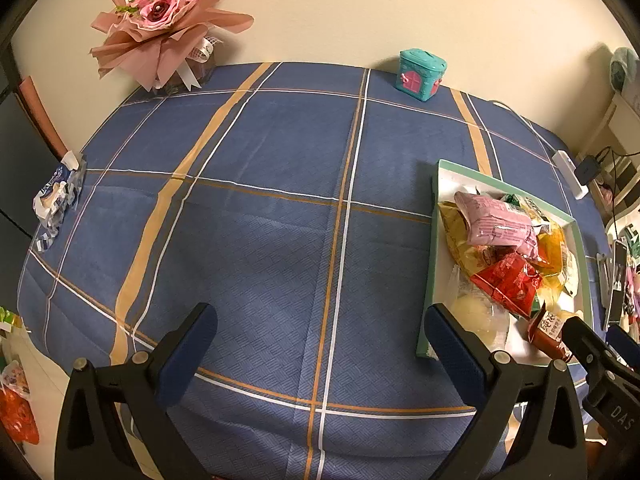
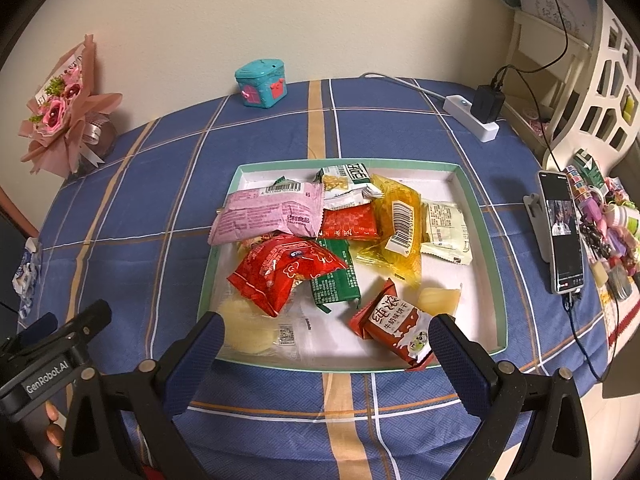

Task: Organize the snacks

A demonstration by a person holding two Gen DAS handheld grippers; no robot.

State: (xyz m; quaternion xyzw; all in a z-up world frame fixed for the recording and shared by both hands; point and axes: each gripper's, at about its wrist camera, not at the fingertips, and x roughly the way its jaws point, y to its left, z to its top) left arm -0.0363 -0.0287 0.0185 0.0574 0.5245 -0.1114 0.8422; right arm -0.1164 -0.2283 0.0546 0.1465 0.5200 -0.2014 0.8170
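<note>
Both the left gripper (image 1: 320, 344) and right gripper (image 2: 326, 344) hover spread apart, empty; snack packets (image 2: 288, 272) fill the tray (image 2: 486, 240), one possibly overhanging its near rim.

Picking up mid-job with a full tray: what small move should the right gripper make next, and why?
Probably ease the right gripper forward and down onto the brown biscuit packet. Both grippers are open and empty, and that packet lies alone at the tray's near edge, just ahead of the right fingers, clear of the pile.
</note>
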